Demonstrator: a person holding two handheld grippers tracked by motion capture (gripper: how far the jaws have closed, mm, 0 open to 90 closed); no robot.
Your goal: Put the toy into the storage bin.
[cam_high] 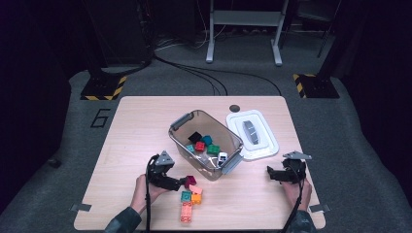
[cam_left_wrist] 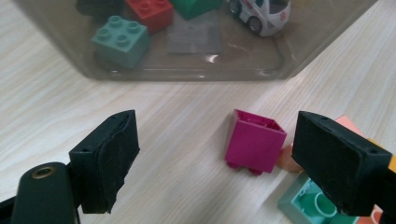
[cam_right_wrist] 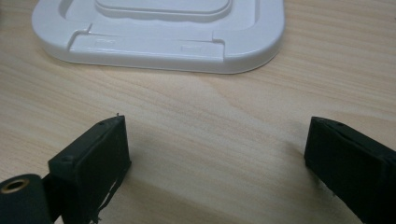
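Wooden counter (cam_high: 126, 126) holds a clear box (cam_high: 205, 143) mid-frame. Left claw (cam_left_wrist: 215, 158) gapes wide, holding nothing; a pink block (cam_left_wrist: 254, 144) lies between its jaws, untouched. Right claw (cam_right_wrist: 217, 163), lower right, is wide open, empty, near a white lid (cam_right_wrist: 163, 42).

Bin (cam_high: 180, 137) blocks the surface's middle, lid (cam_high: 265, 148) touching it toward the right edge. Brick cluster (cam_high: 190, 199) crowds the near edge, magenta brick (cam_left_wrist: 254, 142) nearest the bin; narrow bare strip between. Left side and far-left corner free.
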